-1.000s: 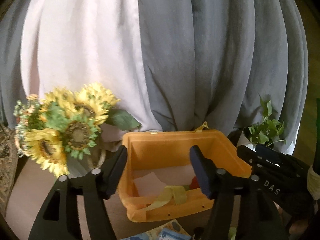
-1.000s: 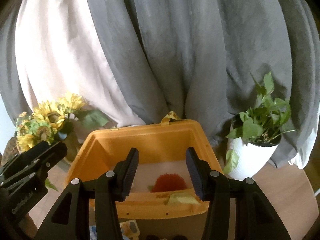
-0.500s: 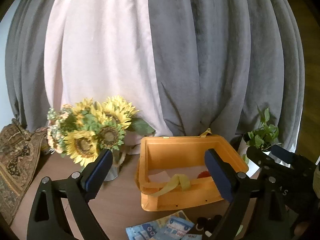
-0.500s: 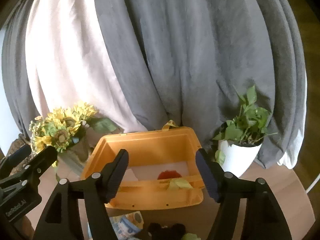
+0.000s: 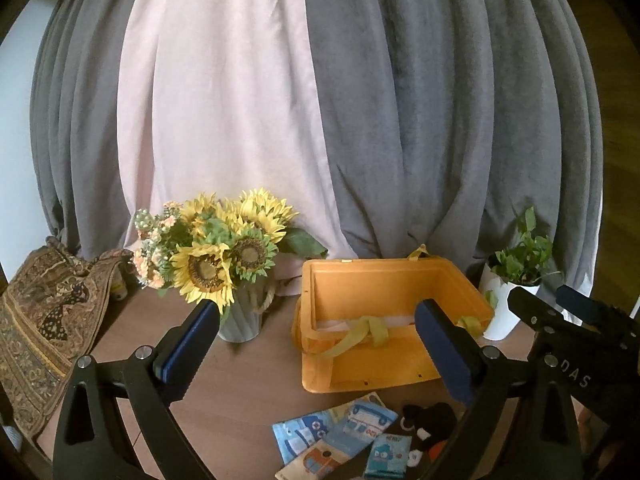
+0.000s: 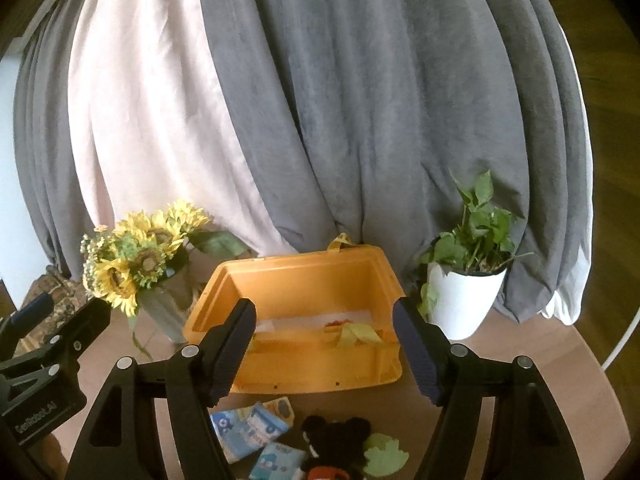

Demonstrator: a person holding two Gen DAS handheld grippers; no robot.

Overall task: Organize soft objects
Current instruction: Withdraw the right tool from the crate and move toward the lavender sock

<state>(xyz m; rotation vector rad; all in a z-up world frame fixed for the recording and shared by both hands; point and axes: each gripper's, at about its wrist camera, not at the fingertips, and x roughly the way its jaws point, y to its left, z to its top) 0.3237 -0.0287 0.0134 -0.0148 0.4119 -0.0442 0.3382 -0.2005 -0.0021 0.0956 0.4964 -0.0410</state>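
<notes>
An orange basket (image 5: 392,364) with yellow-green straps stands on the brown table. In the right wrist view a white cloth and a red item (image 6: 338,322) lie inside the basket (image 6: 316,376). In front of it lie blue printed fabric pieces (image 5: 340,436), a black plush toy (image 5: 428,420) and a green soft piece (image 6: 384,456). My left gripper (image 5: 316,316) hovers before the basket, its jaws opening with nothing between them. My right gripper (image 6: 324,312) is open and empty, back from the basket's front wall.
A vase of sunflowers (image 5: 224,264) stands left of the basket, and a white potted plant (image 6: 464,300) stands to its right. A patterned brown cloth (image 5: 44,320) drapes at the far left. Grey and pale pink curtains hang behind the table.
Both grippers drew back and up from the basket and spread their jaws wider. The fabric pieces and plush toy in front of the basket came into view.
</notes>
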